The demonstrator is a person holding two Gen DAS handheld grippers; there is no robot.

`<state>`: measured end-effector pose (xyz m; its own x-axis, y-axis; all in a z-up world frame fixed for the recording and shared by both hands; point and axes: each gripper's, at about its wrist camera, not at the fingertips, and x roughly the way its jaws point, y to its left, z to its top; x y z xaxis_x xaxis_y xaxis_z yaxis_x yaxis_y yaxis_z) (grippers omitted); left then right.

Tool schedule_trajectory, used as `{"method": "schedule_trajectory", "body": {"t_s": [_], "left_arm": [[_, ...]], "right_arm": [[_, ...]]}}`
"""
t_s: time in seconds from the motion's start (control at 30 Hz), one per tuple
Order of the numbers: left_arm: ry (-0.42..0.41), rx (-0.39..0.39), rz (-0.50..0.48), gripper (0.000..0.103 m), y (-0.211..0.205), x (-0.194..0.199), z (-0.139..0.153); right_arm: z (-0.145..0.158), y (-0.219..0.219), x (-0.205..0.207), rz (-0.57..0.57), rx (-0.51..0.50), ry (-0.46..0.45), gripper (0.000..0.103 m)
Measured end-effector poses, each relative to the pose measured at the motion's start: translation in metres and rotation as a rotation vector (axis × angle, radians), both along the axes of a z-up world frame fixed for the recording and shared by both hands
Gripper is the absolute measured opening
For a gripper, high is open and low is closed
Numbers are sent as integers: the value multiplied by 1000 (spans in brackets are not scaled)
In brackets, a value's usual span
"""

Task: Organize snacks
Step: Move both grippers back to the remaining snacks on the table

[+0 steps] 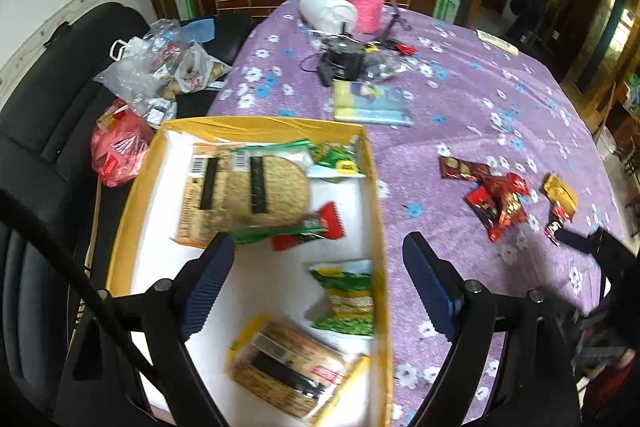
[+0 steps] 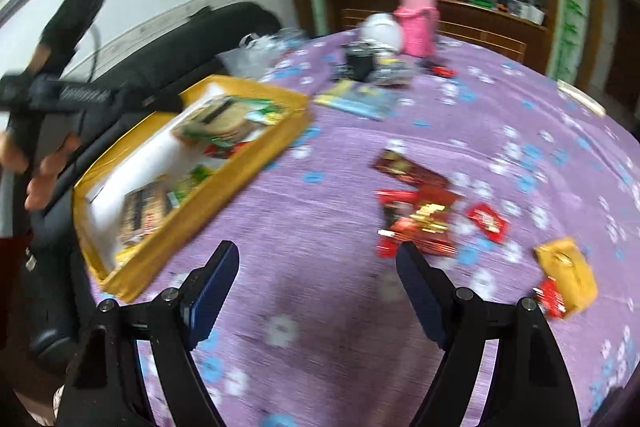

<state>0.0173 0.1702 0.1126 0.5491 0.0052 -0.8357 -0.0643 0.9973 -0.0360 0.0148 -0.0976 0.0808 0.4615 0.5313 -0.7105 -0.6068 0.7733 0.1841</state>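
Observation:
A yellow box (image 1: 260,125) with a white floor holds several snacks: round cracker packs (image 1: 244,191), a green pack (image 1: 348,303) and a brown biscuit pack (image 1: 296,367). My left gripper (image 1: 318,247) hangs open over the box. A blurred red-and-green pack (image 1: 308,227) shows between its tips, untouched by the pads. My right gripper (image 2: 318,255) stands open over bare tablecloth, nothing between its fingers. Just beyond its right finger lie red snack packs (image 2: 420,219), also in the left wrist view (image 1: 500,199). A gold pack (image 2: 564,267) lies further right.
A purple flowered cloth (image 2: 320,187) covers the round table. At the far side stand a pink bottle (image 1: 366,3), a white container (image 1: 328,11), a black device (image 1: 340,61) and a yellow-blue packet (image 1: 372,103). Plastic bags (image 1: 160,67) sit on a black sofa left of the box.

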Motion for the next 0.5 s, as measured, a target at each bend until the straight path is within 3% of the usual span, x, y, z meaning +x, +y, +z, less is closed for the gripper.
{"method": "schedule_trajectory", "body": {"t_s": [0.23,0.5], "left_arm": [[6,1,-87,87,-39,1,-1],[36,-12,-163,88,-81,14,-9]], "right_arm": [[-4,-75,20,-188,-10,29,81],[-7,-126,29,-313,-5,51,81]]}}
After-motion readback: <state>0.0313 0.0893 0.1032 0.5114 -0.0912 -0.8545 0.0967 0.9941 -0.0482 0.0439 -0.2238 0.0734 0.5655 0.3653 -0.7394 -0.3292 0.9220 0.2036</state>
